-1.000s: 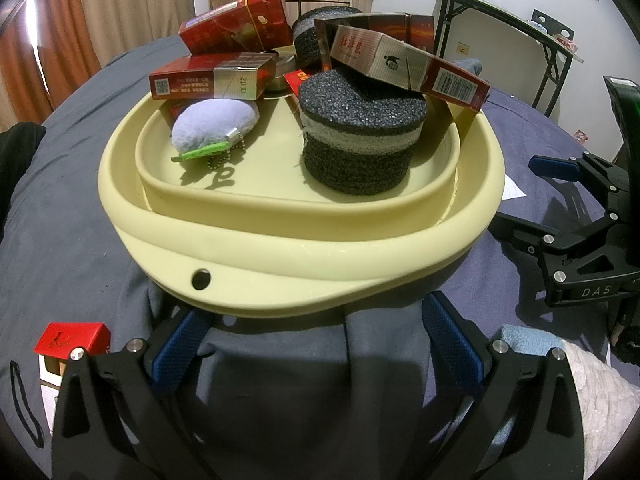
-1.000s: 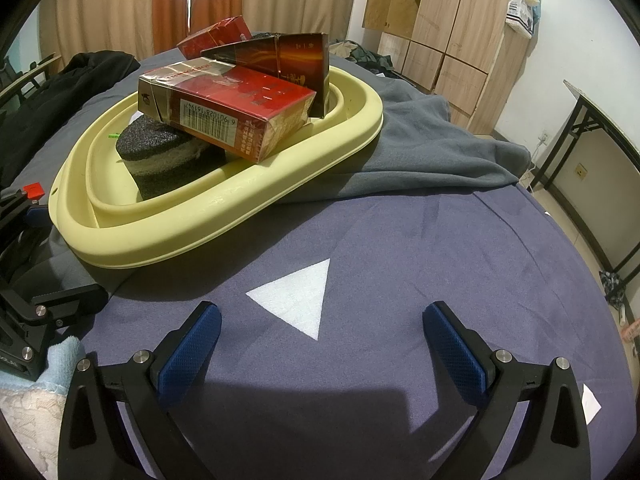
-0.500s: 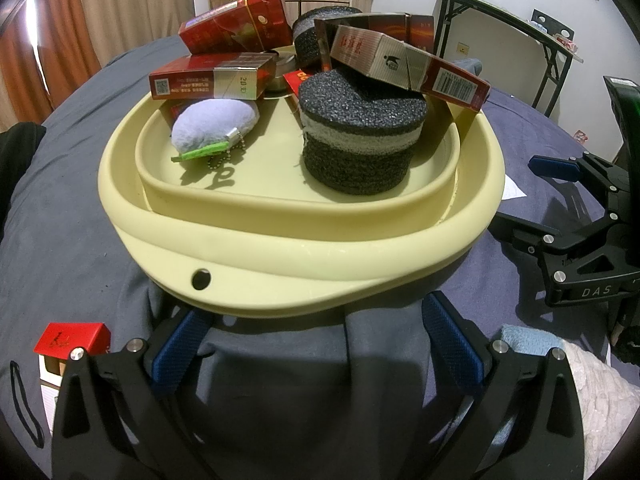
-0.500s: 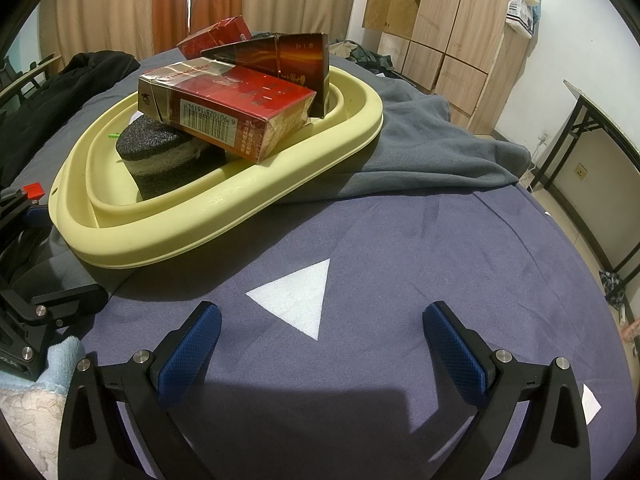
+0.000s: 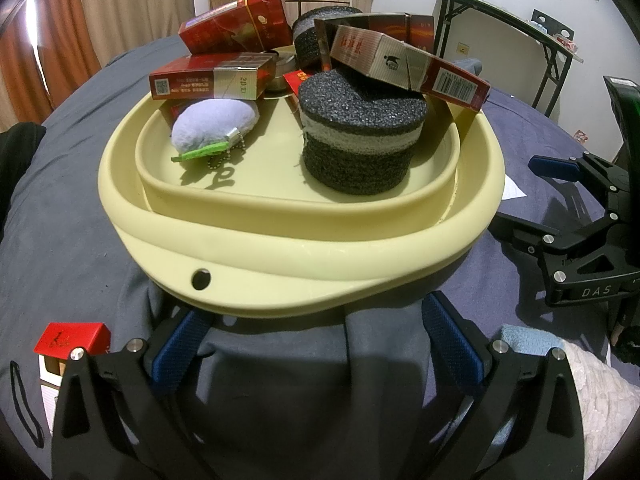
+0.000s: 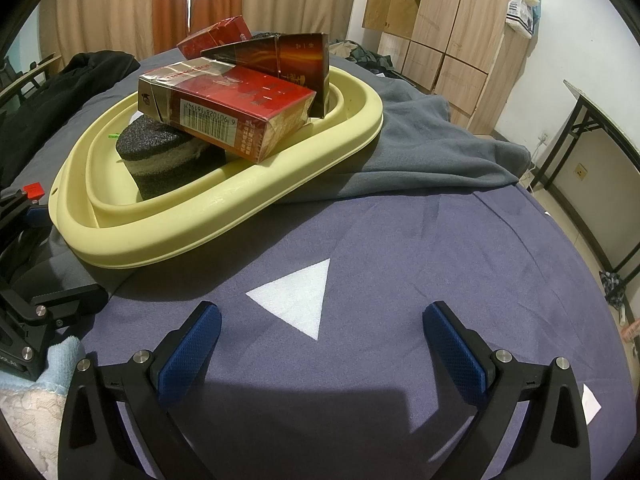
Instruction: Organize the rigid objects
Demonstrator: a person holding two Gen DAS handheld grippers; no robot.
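A pale yellow tray (image 5: 280, 252) sits on a bed and holds several red cigarette packs (image 5: 212, 80), two dark grey foam cylinders (image 5: 360, 148) and a lilac pouch (image 5: 212, 124) with a green tag. One pack (image 5: 408, 64) leans on the near cylinder. My left gripper (image 5: 316, 340) is open just in front of the tray's near rim, holding nothing. My right gripper (image 6: 320, 340) is open over the blue sheet, with a white triangle mark (image 6: 298, 298) between its fingers; the tray (image 6: 224, 204) lies ahead to its left. The right gripper (image 5: 568, 200) also shows at the left view's right side.
A small red-topped box (image 5: 70, 340) and a black band (image 5: 24, 408) lie left of my left gripper. A grey blanket (image 6: 420, 160) lies under and beyond the tray. White lace cloth (image 5: 592, 392) is at the near right. A folding table (image 6: 600, 128) and wardrobe (image 6: 452, 20) stand beyond the bed.
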